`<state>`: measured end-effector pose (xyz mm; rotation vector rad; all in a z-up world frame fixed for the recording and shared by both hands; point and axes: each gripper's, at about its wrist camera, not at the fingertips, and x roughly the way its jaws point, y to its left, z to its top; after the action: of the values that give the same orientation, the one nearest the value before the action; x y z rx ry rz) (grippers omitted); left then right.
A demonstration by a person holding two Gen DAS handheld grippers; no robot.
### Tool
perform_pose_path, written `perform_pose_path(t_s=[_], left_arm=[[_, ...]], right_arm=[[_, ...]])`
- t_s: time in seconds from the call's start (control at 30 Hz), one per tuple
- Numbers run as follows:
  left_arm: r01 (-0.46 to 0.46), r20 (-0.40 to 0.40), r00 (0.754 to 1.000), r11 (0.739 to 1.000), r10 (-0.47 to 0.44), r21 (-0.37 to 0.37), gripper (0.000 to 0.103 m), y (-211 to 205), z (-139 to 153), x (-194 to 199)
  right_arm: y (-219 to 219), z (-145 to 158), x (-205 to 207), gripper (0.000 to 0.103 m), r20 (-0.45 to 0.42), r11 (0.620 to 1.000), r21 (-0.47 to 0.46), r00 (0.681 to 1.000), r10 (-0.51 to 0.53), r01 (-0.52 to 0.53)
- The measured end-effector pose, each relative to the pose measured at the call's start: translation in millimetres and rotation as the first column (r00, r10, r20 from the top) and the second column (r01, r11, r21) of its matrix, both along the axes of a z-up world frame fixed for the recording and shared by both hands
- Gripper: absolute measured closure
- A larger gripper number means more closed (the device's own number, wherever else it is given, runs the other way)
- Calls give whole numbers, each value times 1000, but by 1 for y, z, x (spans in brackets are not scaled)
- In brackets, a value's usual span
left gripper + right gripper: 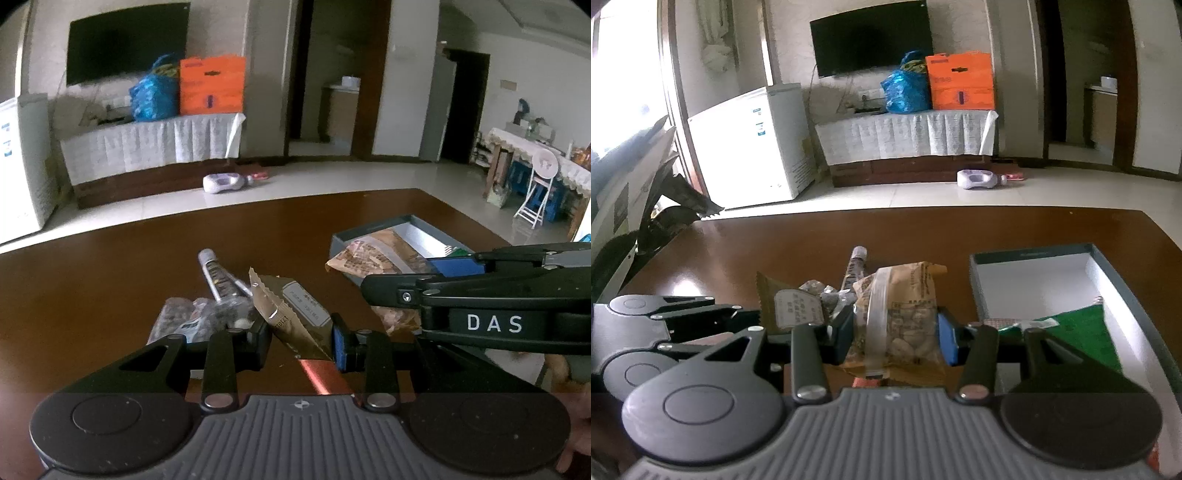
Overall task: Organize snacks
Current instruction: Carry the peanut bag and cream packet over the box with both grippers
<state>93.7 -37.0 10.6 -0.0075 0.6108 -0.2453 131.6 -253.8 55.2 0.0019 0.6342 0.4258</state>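
Left wrist view gave us our left tongs (301, 343) pinching a gold-brown sachet (291, 314) with a pale label, its serrated end tilted up and away from the camera. Behind it on the dark wooden table (110, 266) lay a small heap of clear-wrapped snacks (195, 321) and a slim tube-shaped pack (218, 277). To the right our other tool crossed the picture, and beyond it stood a shallow grey box (373, 229) with a tan printed packet (373, 254) hanging partly over its near rim. In the right wrist view our right tongs (894, 339) were pressed onto a tan snack bag (901, 314) with a clear strip down its front, held upright above the table. The open grey box (1034, 258) sat just to the right, a green packet (1082, 332) lying in its near corner on the white floor of the box. The sachet (798, 310) in our left tongs showed at the left, just beside the bag.
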Motion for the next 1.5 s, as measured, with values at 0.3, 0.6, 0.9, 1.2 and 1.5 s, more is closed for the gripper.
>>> perform_pose_path(t_s=[0.3, 0.6, 0.9, 1.2, 1.5], left_arm=[[36, 13, 999, 999, -36, -4, 69, -20, 3, 5], [59, 22, 998, 998, -58, -8, 69, -36, 4, 9], [89, 32, 996, 996, -89, -19, 69, -53, 5, 13], [137, 40, 990, 990, -136, -25, 69, -74, 4, 16], [184, 36, 982, 982, -183, -29, 69, -94, -1, 20]], right_arm=[[-26, 5, -10, 56, 8, 999, 13, 999, -40, 40], [-55, 11, -18, 56, 24, 996, 19, 996, -87, 86], [-77, 13, -29, 56, 32, 992, 15, 991, -126, 126], [-103, 16, -33, 56, 38, 985, 16, 984, -173, 172], [-121, 17, -27, 56, 29, 978, 6, 977, -209, 209]])
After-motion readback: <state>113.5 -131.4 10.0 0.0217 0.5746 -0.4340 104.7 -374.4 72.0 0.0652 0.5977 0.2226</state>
